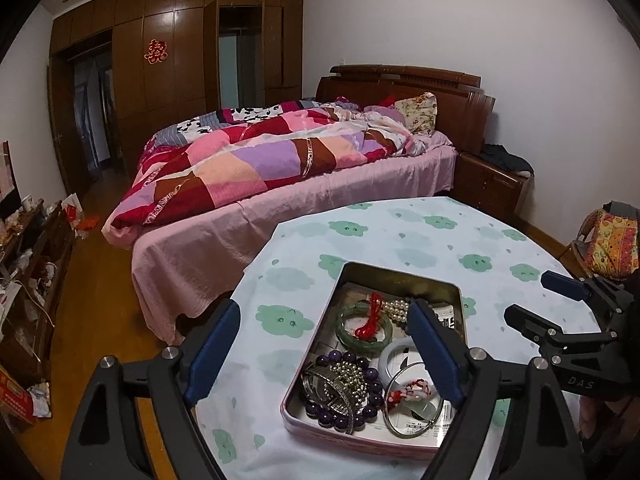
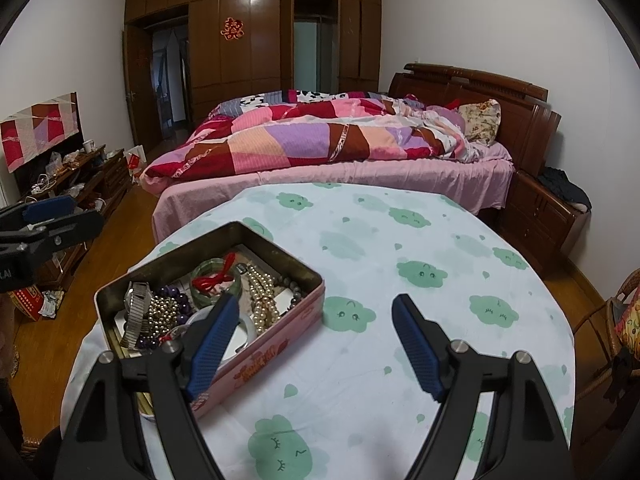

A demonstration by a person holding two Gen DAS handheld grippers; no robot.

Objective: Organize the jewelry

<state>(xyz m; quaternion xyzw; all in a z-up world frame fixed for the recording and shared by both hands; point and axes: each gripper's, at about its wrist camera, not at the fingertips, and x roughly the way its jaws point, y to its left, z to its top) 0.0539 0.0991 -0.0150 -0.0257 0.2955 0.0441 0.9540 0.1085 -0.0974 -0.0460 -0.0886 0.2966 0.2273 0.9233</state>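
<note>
An open pink tin (image 1: 400,271) sits on the round table with the cloud-print cloth (image 1: 400,232). Inside it lie a green jade bangle (image 1: 344,334) tied with a red cord (image 1: 373,314), a pearl strand (image 1: 394,309), purple beads (image 1: 344,358), a metal watch band (image 1: 320,384), a white bangle (image 1: 390,354) and a thin wire hoop (image 1: 414,434). My left gripper (image 1: 325,306) is open above the tin's left side and holds nothing. My right gripper (image 2: 316,300) is open and empty just right of the tin (image 2: 276,344), over bare cloth. Each gripper shows in the other's view, the right gripper (image 1: 528,296) and the left gripper (image 2: 86,209).
A bed with a patchwork quilt (image 1: 260,160) stands just beyond the table. A wooden nightstand (image 2: 548,208) is at the back right and a wicker chair with a cushion (image 2: 624,320) is close on the right. A cluttered low cabinet (image 2: 80,176) lines the left wall.
</note>
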